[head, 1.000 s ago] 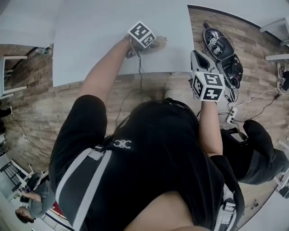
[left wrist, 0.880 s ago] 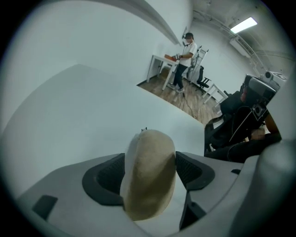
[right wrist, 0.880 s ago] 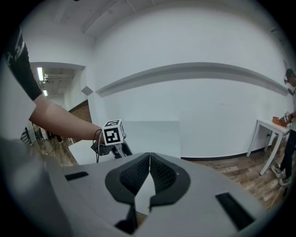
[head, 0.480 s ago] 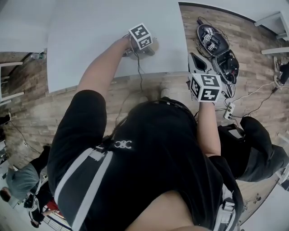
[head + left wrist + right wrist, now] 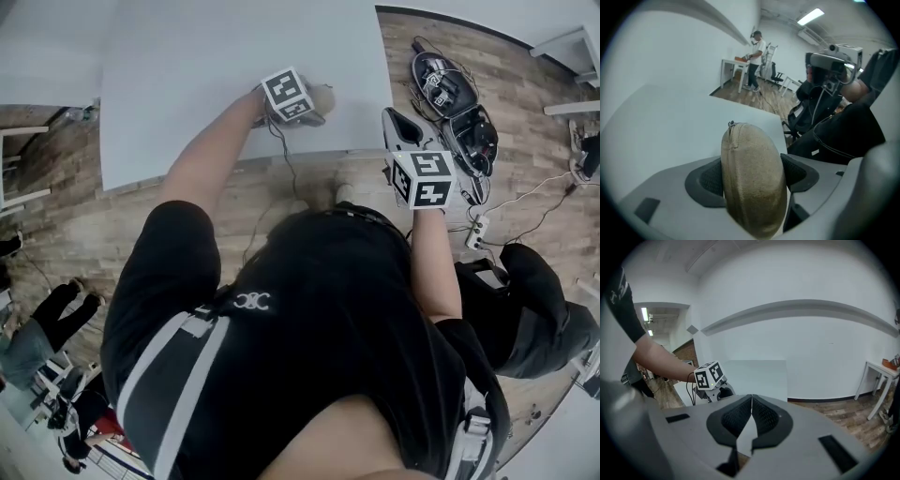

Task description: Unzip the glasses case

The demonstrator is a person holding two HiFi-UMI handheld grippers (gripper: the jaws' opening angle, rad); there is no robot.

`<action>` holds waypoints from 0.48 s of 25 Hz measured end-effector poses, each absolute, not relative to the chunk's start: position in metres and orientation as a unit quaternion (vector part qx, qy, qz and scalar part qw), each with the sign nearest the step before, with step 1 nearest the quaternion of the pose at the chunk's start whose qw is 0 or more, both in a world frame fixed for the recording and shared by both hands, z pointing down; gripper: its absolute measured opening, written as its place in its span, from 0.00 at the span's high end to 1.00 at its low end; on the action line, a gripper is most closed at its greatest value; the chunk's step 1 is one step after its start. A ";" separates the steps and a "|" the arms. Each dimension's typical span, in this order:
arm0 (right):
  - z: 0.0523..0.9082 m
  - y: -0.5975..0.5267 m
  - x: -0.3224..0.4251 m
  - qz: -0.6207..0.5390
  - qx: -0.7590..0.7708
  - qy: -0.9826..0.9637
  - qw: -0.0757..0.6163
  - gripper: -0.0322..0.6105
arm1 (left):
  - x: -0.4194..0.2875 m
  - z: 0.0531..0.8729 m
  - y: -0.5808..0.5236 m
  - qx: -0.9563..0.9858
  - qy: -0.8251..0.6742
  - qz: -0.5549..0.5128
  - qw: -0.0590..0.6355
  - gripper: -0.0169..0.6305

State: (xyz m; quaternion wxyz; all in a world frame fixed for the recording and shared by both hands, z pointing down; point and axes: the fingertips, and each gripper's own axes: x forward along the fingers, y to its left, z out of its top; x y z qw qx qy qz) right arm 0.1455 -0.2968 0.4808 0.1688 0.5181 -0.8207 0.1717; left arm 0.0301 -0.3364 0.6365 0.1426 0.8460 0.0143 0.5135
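Glasses case: a tan oval case stands up on its narrow side on the white table, close to the edge nearest the person.
Left gripper: the left gripper points steeply down over the case. Its jaws have just been closing with the case between them. Both dark pads look to lie against its broad flanks, and I can make out no gap.
Right gripper: the right gripper hangs off the table's edge, well apart from the case, jaws pressed together on nothing.
Zip: the seam runs along the case's narrow rim. A small metal pull sits at the far top end, and the zip looks fully done up.
Feel: I'd judge it a stiff shell under a suede-like cloth, light in the hand. The cloth should grip the pads well, so slipping seems unlikely.
Shape: the sides are rounded, so a squeeze set off-centre could roll the case or squirt it out.
Where to hold: across the two broad flanks at mid-length, clear of the seam, much as the left gripper has it.
Where to pull: the metal tab alone. It is small and will want a fine, square pinch from the free gripper.
Risk: being light, the case will likely drag along with the tab unless it is pinned firmly.
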 end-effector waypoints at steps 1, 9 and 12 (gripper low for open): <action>0.478 -0.296 0.141 0.169 0.502 -0.833 0.161 0.93 | 0.032 0.626 -0.333 0.857 0.024 0.500 0.123 0.42; 0.421 -0.289 0.108 0.136 0.302 -0.938 0.104 0.93 | 0.046 0.509 -0.289 0.911 0.104 0.398 -0.028 0.43; 0.395 -0.283 0.094 0.136 0.215 -0.963 0.087 0.92 | 0.046 0.471 -0.265 0.912 0.132 0.380 -0.077 0.43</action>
